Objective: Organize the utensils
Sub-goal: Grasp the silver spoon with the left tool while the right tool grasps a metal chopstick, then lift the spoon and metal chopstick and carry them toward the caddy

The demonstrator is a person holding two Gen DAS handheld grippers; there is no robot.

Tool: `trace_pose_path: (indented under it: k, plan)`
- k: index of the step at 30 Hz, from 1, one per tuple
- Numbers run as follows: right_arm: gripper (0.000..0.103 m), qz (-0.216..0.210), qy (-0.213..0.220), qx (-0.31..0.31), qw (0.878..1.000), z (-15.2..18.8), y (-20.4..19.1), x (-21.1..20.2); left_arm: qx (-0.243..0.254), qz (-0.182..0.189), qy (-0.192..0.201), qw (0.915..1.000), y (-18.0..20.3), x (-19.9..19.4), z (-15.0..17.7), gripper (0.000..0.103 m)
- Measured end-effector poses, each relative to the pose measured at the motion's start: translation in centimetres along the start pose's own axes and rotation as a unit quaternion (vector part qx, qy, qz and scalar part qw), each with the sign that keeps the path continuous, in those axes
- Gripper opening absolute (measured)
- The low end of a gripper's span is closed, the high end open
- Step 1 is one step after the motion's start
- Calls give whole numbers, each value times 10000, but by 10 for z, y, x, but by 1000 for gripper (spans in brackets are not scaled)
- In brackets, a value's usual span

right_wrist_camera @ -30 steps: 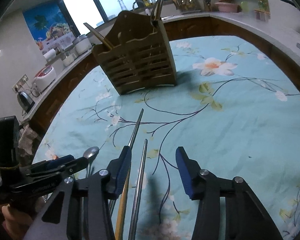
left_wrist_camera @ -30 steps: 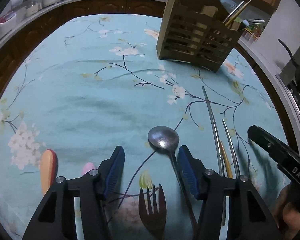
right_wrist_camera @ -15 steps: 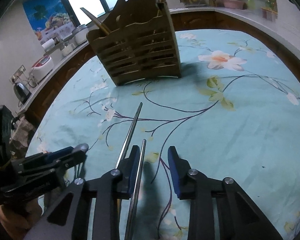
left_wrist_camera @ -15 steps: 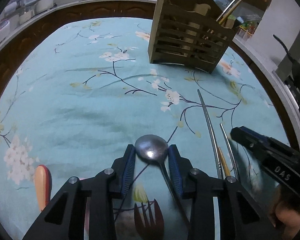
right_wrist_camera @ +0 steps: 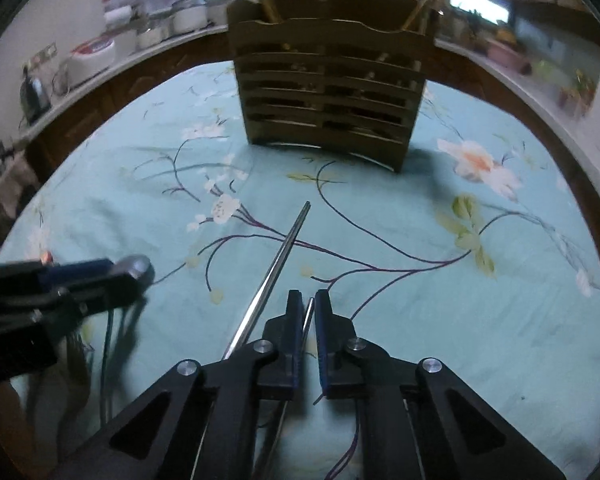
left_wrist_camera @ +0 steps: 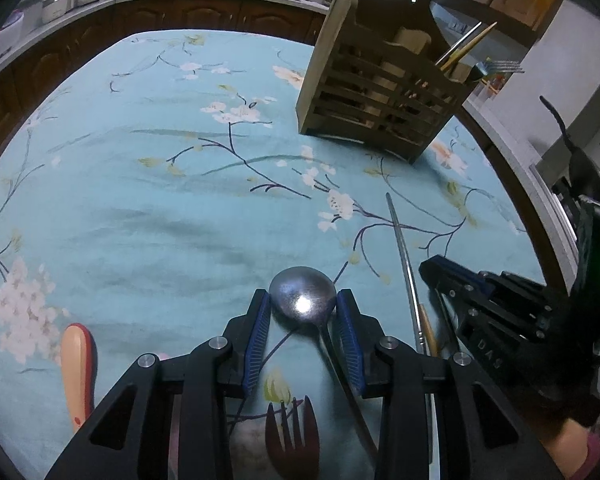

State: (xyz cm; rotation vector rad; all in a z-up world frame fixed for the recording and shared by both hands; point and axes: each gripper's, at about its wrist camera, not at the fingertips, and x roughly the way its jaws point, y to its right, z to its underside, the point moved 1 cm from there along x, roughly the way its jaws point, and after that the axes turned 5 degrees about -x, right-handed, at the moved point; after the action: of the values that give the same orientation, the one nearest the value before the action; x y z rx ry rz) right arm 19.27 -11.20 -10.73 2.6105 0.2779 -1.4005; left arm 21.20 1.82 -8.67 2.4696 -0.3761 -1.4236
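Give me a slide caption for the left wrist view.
Left gripper closed on a spoon bowl, wooden caddy beyond on the floral cloth.

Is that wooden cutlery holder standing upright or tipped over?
Upright. The wooden cutlery holder stands on its base on the floral tablecloth, with utensils sticking up out of its top.

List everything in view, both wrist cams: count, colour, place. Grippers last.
tablecloth: 1, teal with floral print, covers the table
utensil caddy: 1, brown slatted wood, far side of table, utensils standing in it
spoon: 1, silver, bowl between the left gripper's pads
chopsticks: 2, silver, lying right of the spoon; the shorter-looking one is in the right gripper
wooden stick: 1, tan, beside the chopsticks
wooden fork: 1, dark brown, under the left gripper
handle: 1, orange and red, near left
left gripper: black, blue pads, closed on the spoon bowl
right gripper: black, blue pads, shut on a chopstick
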Motion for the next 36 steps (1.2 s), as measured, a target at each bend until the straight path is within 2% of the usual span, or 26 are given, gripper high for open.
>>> trace_pose_path:
  k: [4, 9, 15, 26, 27, 28, 30, 36]
  plan:
    - [3, -492, 33, 529, 9974, 3, 17, -9, 10, 85, 133, 9999, 4, -14, 1, 33]
    - [3, -910, 412, 1157, 9883, 3, 43, -43, 28, 181, 339, 9993, 8, -37, 0, 33]
    - [3, -1015, 919, 1404, 9806, -5, 56, -88, 59, 276, 659, 9974, 12, -72, 0, 33]
    - [3, -956, 1669, 1454, 9705, -19, 64, -140, 131, 389, 1213, 9918, 13, -137, 10, 33]
    - [3, -954, 1756, 1450, 9690, -21, 65, -146, 132, 398, 1241, 9914, 13, -140, 10, 30]
    - [3, -950, 1804, 1446, 9683, -21, 65, -150, 120, 416, 1272, 9909, 11, -145, 11, 1]
    - [3, -936, 1928, 1441, 9661, -23, 66, -157, 37, 577, 1242, 9906, 9, -150, 10, 1]
    - [3, -860, 2170, 1379, 9625, -29, 65, -171, 121, 510, 1322, 9898, 8, -154, 9, 0]
